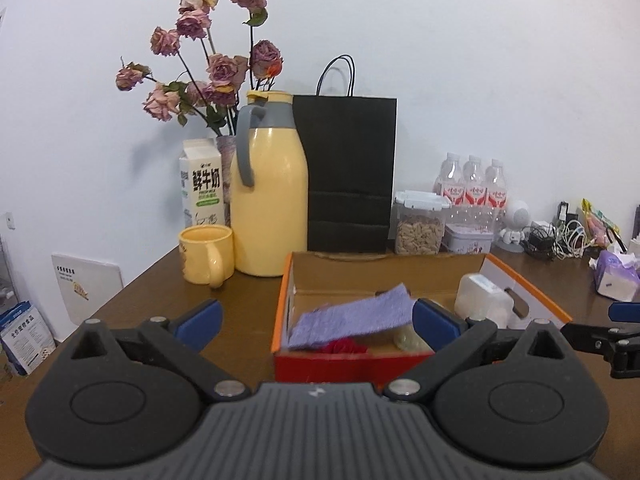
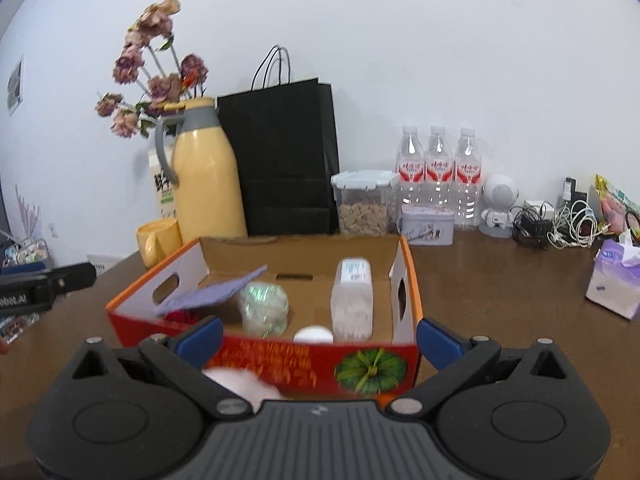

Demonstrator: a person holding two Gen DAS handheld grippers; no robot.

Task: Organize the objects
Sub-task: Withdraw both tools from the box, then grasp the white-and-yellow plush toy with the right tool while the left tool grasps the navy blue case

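Note:
An open red and orange cardboard box (image 1: 400, 362) (image 2: 414, 304) stands on the brown table. Inside lie a purple cloth (image 1: 352, 318) (image 2: 218, 292), a red item (image 1: 346, 347), a clear shiny ball (image 2: 263, 307), a clear plastic container (image 2: 352, 300) (image 1: 482, 296) and a white round lid (image 2: 313, 335). My left gripper (image 1: 316, 318) is open and empty just in front of the box's left side. My right gripper (image 2: 318, 338) is open at the box's front wall; a blurred pale pink thing (image 2: 244, 384) lies between its fingers, below them.
Behind the box stand a yellow jug (image 1: 269, 196), a yellow mug (image 1: 206, 254), a milk carton (image 1: 201, 184), dried roses (image 1: 208, 64), a black paper bag (image 1: 348, 176), a snack jar (image 1: 420, 226), three water bottles (image 2: 438, 176), a tin (image 2: 427, 225), cables (image 2: 560, 226) and a tissue pack (image 2: 614, 284).

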